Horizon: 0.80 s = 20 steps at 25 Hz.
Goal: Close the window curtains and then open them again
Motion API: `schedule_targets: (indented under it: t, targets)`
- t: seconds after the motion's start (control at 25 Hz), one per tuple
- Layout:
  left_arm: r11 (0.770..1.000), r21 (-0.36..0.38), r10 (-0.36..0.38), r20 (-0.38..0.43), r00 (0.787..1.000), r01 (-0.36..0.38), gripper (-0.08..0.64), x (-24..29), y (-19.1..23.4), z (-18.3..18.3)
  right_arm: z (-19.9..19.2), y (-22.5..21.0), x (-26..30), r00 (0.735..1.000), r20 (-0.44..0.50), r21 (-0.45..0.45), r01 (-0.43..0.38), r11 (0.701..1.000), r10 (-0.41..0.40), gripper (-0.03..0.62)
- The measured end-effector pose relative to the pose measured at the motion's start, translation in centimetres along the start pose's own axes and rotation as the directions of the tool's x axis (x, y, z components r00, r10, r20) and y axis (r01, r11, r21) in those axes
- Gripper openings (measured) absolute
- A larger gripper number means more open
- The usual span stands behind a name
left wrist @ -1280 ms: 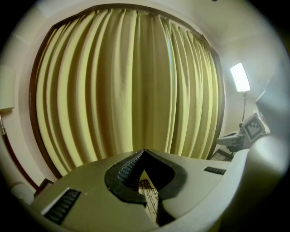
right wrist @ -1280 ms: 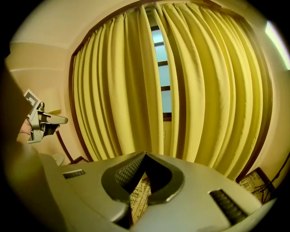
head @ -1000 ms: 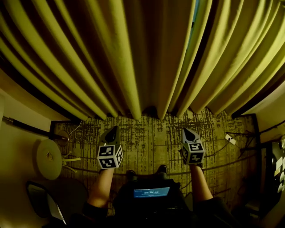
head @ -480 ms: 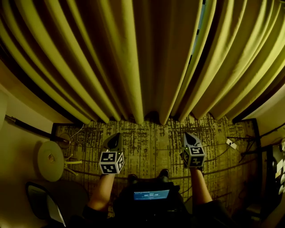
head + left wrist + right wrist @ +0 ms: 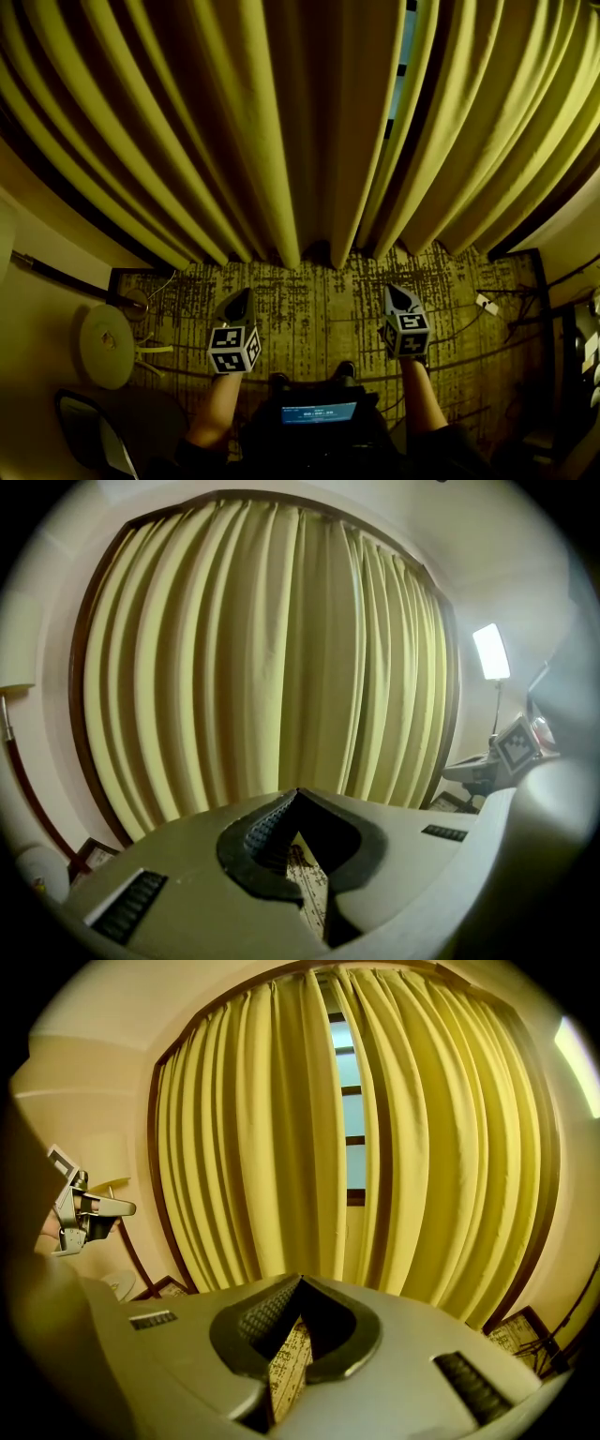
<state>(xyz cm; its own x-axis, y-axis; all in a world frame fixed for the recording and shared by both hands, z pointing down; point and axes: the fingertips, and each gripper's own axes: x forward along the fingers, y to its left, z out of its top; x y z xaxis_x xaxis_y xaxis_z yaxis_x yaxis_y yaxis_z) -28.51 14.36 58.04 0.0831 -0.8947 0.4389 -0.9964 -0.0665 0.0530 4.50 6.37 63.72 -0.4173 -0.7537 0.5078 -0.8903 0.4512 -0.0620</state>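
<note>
Both grippers held out low in front of the body, jaws closed and empty.
The left gripper (image 5: 240, 298) and right gripper (image 5: 394, 292) point forward and a little downward, well apart and roughly side by side. Each pair of jaws meets at the tips (the hollow behind the tips holds nothing). The bare left forearm (image 5: 216, 412) and right forearm (image 5: 419, 398) reach out behind the left marker cube (image 5: 232, 347) and right marker cube (image 5: 407, 334).

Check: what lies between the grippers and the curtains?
Only bare patterned carpet, per the head view. Left gripper and right gripper, both shut, hang short of the curtains.
</note>
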Motion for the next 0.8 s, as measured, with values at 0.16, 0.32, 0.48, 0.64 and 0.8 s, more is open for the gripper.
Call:
schedule_targets:
  t: [0.16,0.32,0.48,0.64,0.8]
  targets:
    - [1.0,-0.003,0.007,-0.001,1.0,-0.007,0.0,0.8,-1.3,0.2,0.5,-1.1,0.0,1.0,-0.003,-0.001,-0.008,1.0,0.008,0.008]
    - [0.999,-0.001,0.035,-0.005,0.999,-0.035,0.0,1.5,-2.3,0.3,0.7,-2.1,0.3,0.999,0.009,-0.01,-0.034,0.999,0.034,0.008]
    - [0.998,-0.006,0.055,-0.005,0.998,-0.055,0.0,2.2,-4.2,0.3,0.5,-4.1,0.5,0.998,0.015,-0.035,-0.053,0.998,0.053,0.008]
    - [0.998,-0.008,0.055,0.003,0.998,-0.055,0.0,2.5,-6.3,0.7,0.0,-5.8,0.9,0.997,0.006,-0.027,-0.08,0.996,0.08,0.008]
    - [0.999,0.003,0.053,0.007,0.999,-0.053,0.0,2.9,-7.2,2.1,0.1,-6.6,2.0,0.995,0.001,-0.021,-0.095,0.995,0.095,0.008]
